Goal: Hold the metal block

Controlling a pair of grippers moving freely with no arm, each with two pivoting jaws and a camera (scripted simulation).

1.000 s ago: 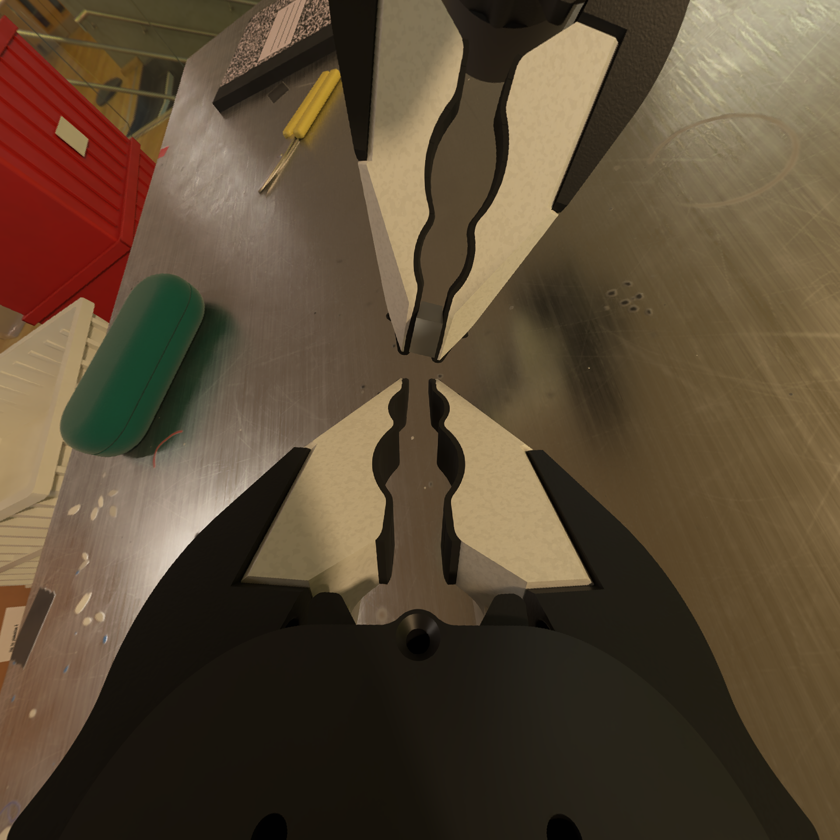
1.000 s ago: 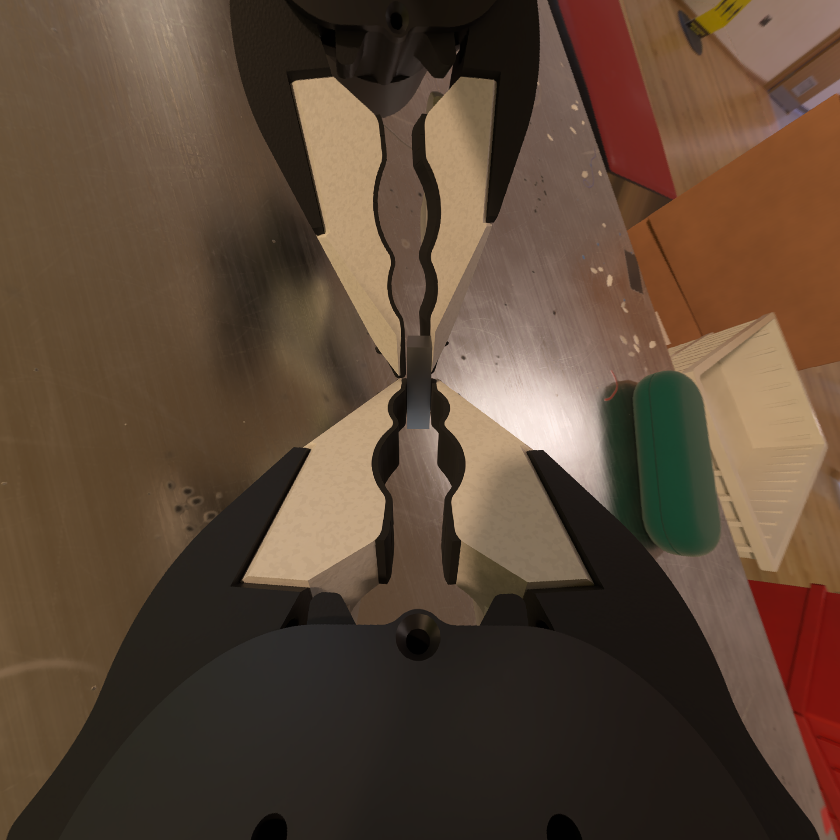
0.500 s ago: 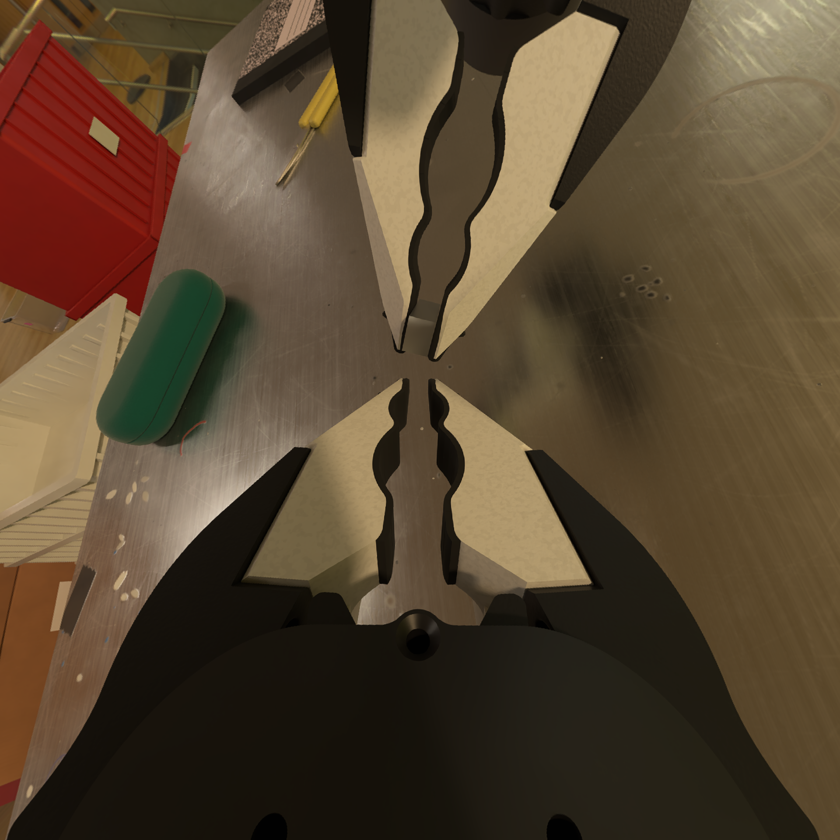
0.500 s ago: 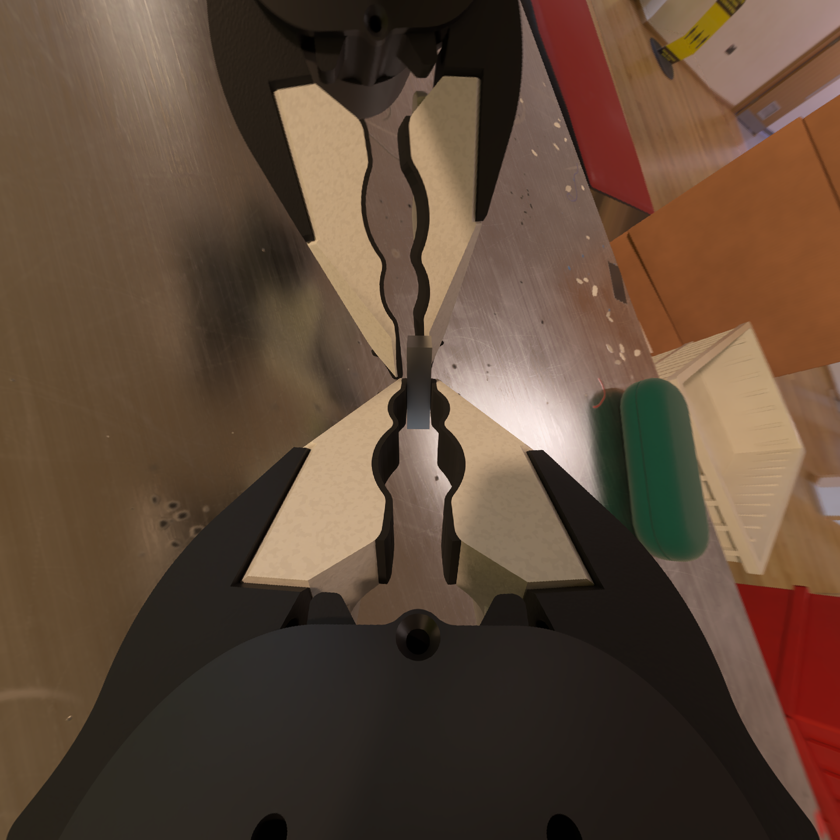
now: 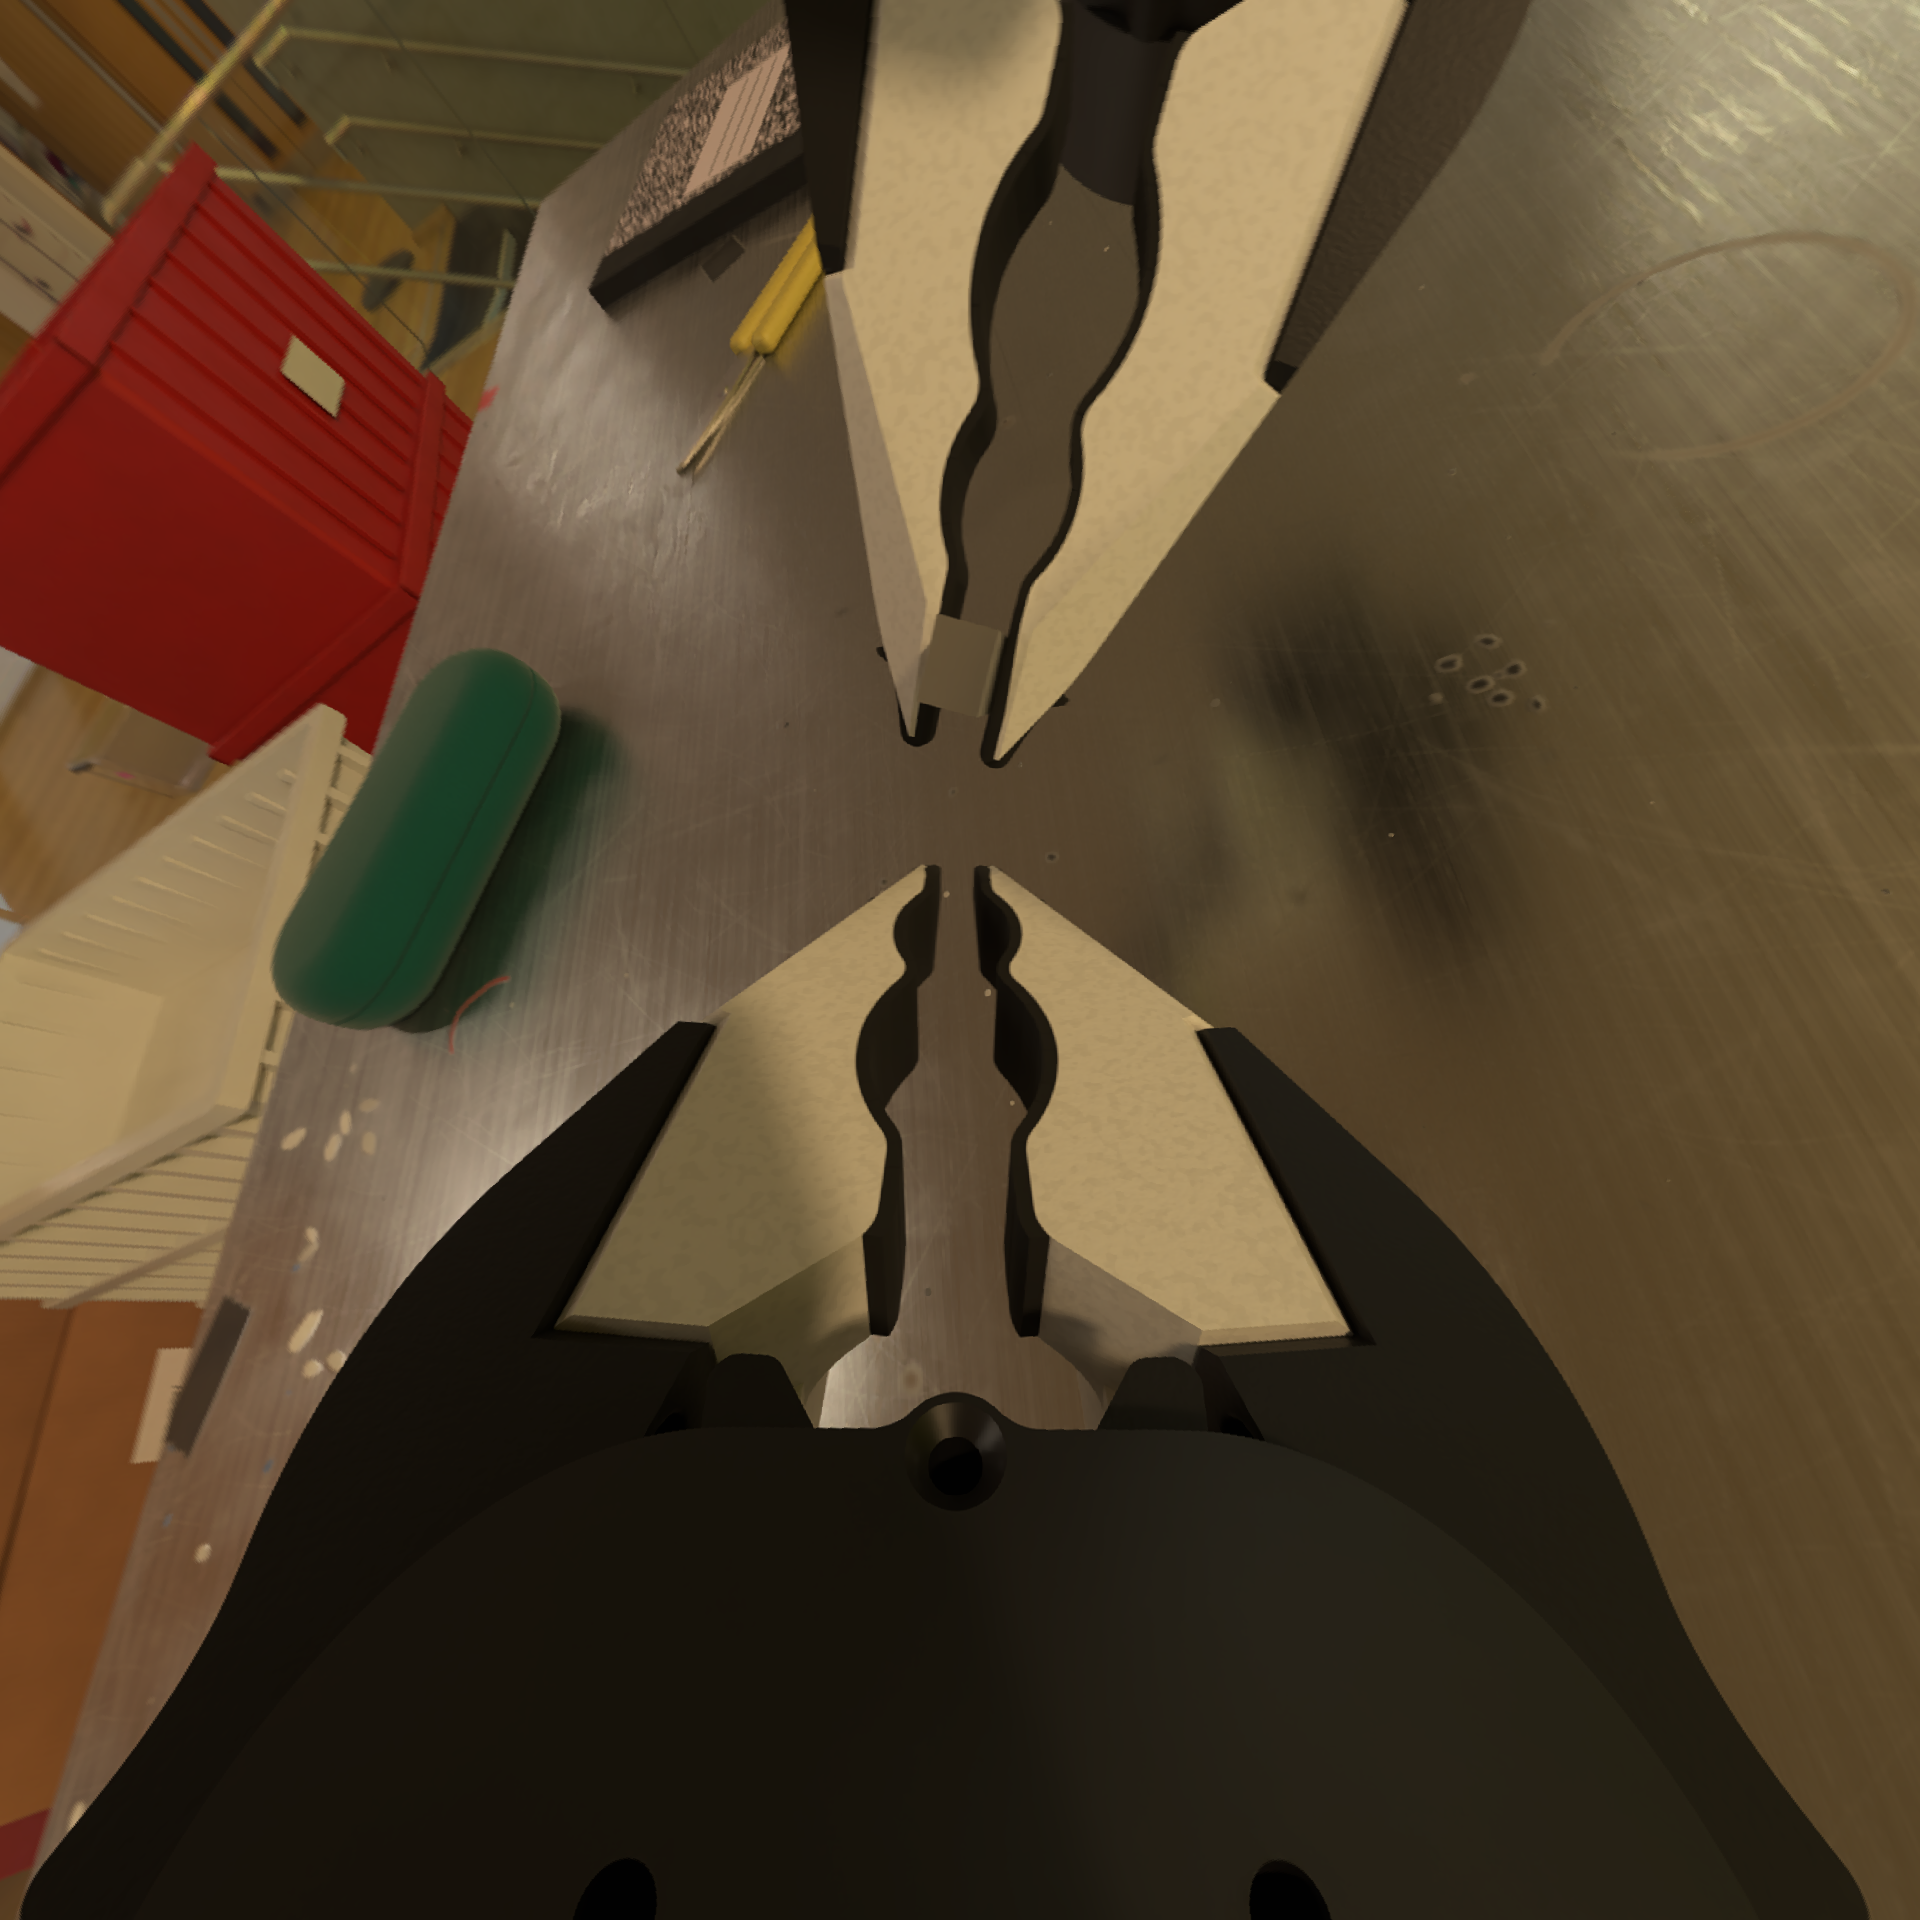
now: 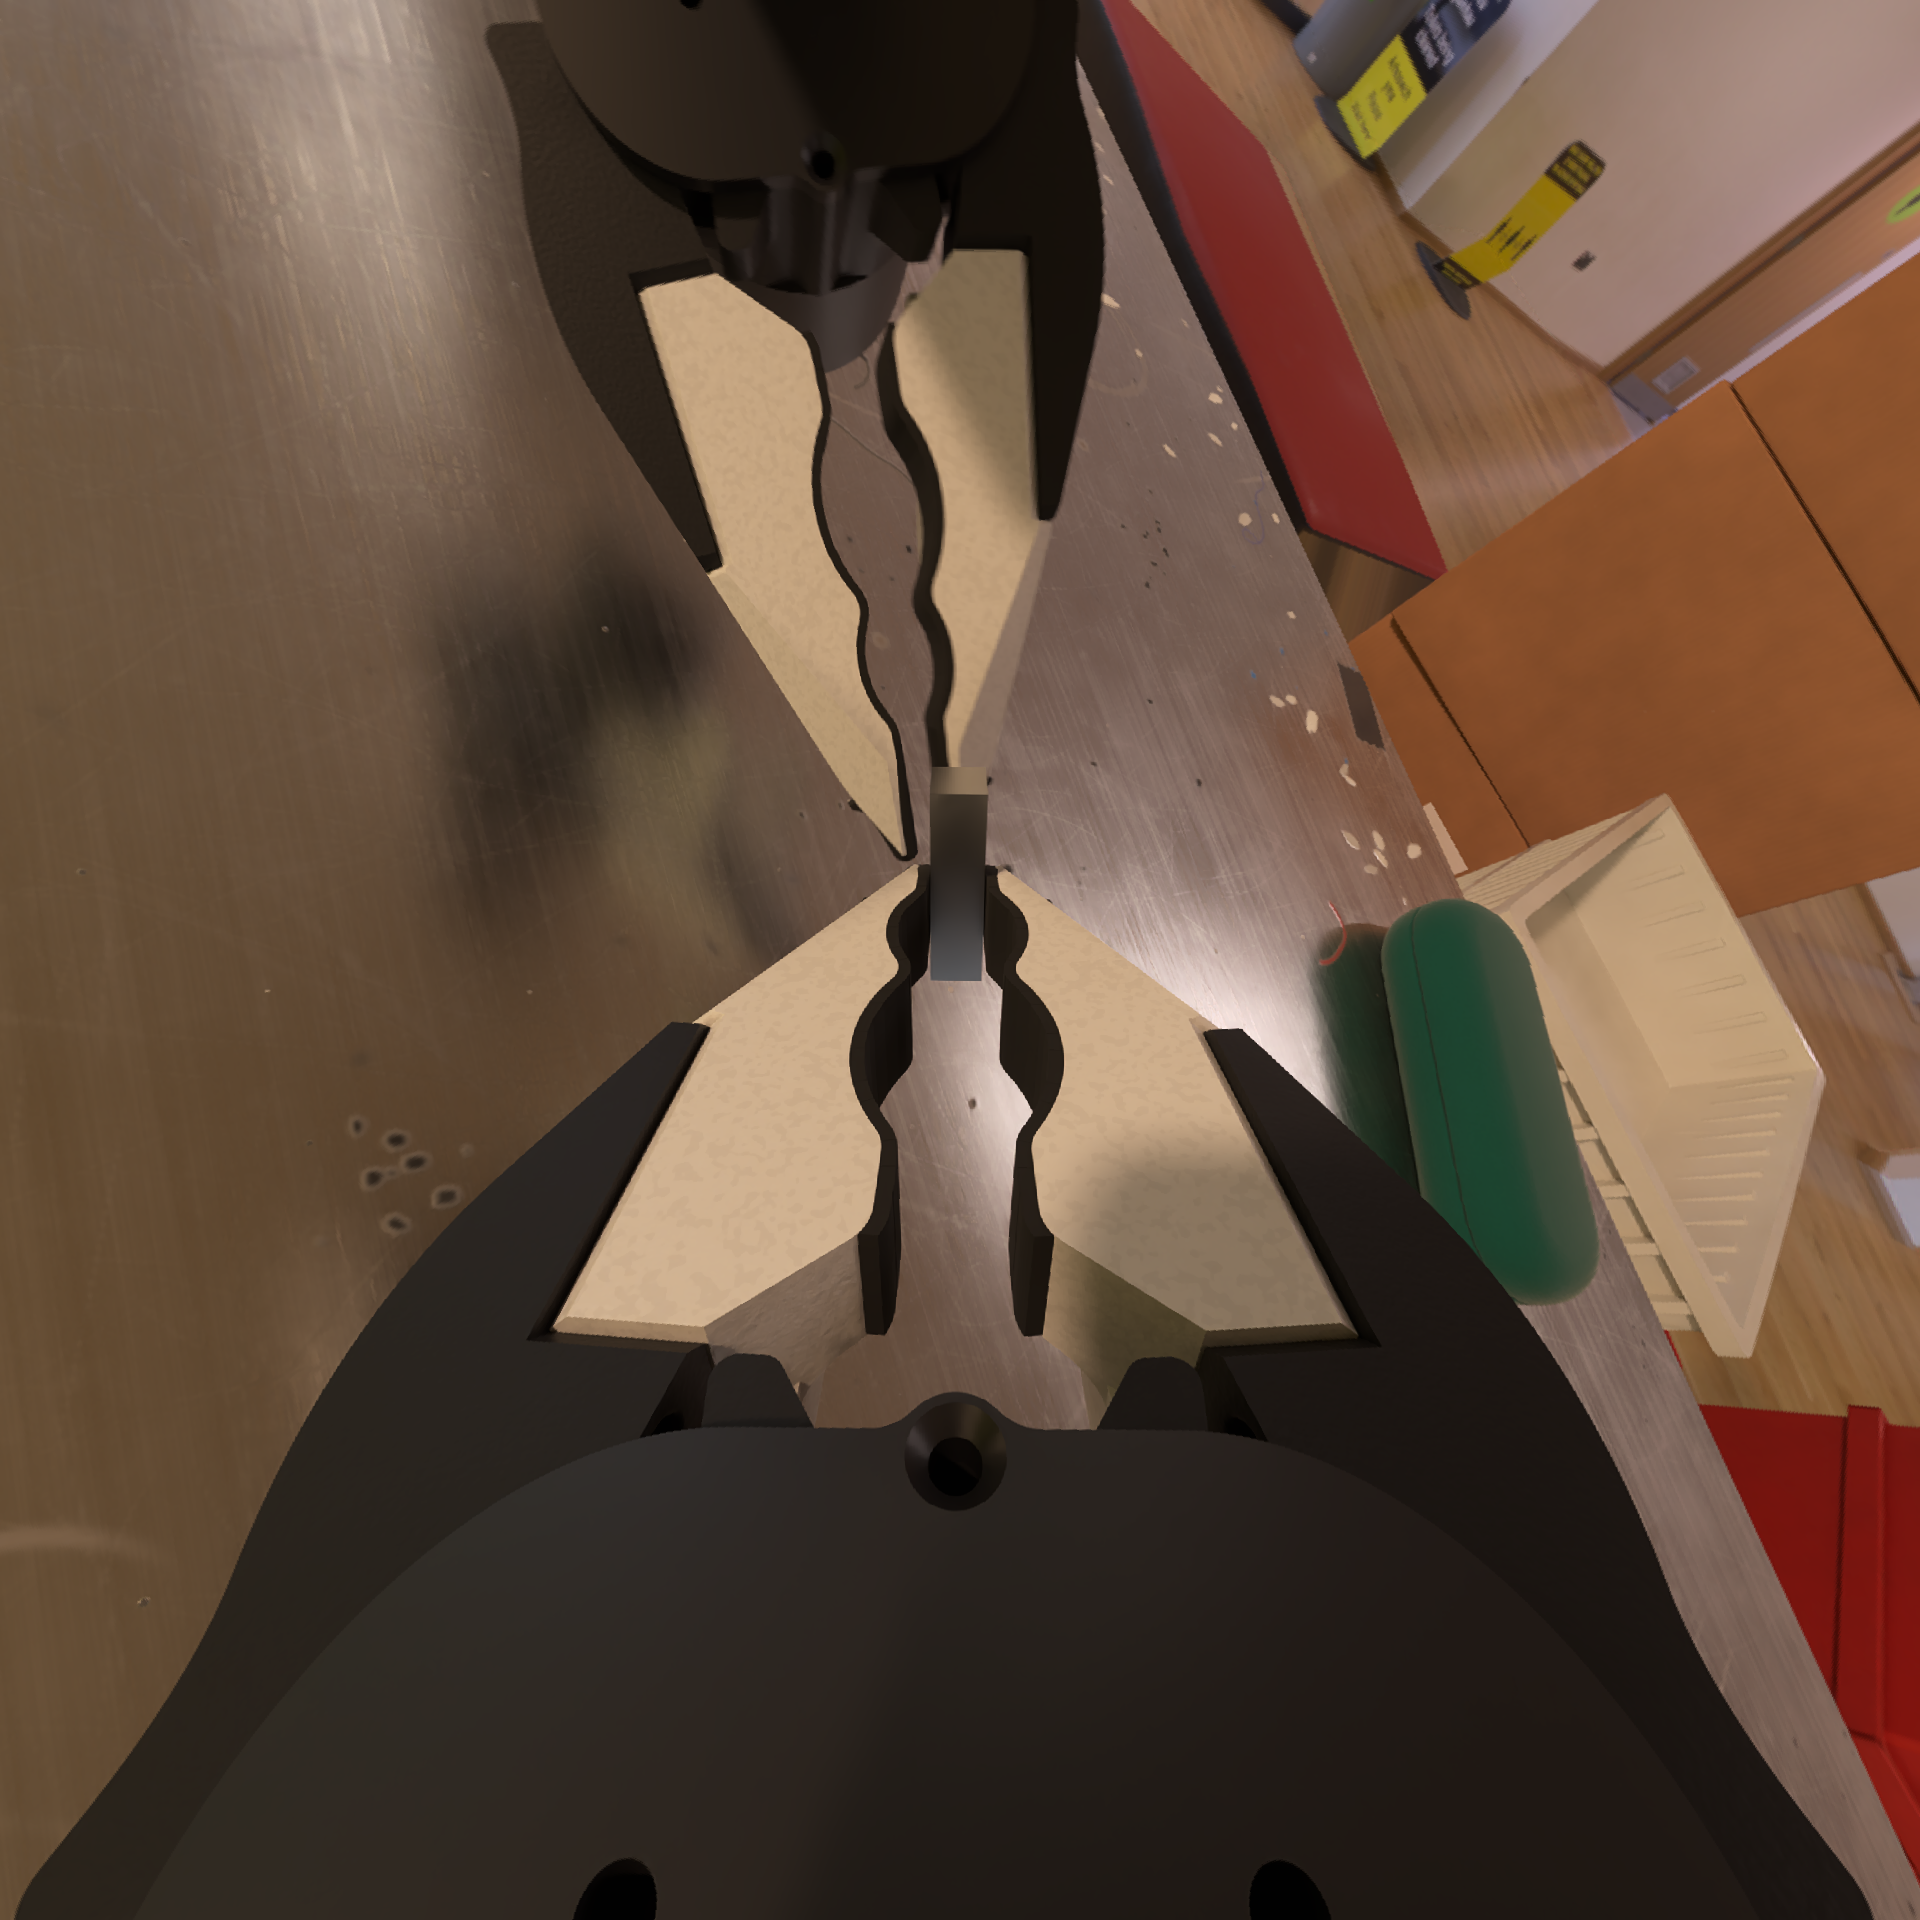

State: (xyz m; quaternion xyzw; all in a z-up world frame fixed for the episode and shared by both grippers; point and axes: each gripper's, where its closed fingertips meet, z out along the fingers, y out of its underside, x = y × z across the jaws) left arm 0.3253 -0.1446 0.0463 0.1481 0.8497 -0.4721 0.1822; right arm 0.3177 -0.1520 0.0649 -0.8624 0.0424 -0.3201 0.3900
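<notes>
The small grey metal block (image 6: 956,914) is clamped between the fingertips of my right gripper (image 6: 956,878), which holds it above the steel table (image 6: 312,623). In the left wrist view the block (image 5: 964,675) sits between the right gripper's (image 5: 954,743) tips. My left gripper (image 5: 956,873) faces it tip to tip across a short gap. Its jaws stand nearly closed with a narrow slit and nothing between them. It also shows in the right wrist view (image 6: 930,821), just beyond the block's far end.
A green oval case (image 5: 416,842) lies near the table's edge beside a white slatted basket (image 5: 135,1039). A red box (image 5: 208,499) stands off the table. A yellow-handled tool (image 5: 774,301) and a speckled slab (image 5: 707,177) lie at the far end.
The two grippers have drawn apart, widening the gap between their tips. The block stays in the right gripper. Both views have swung slightly over the table.
</notes>
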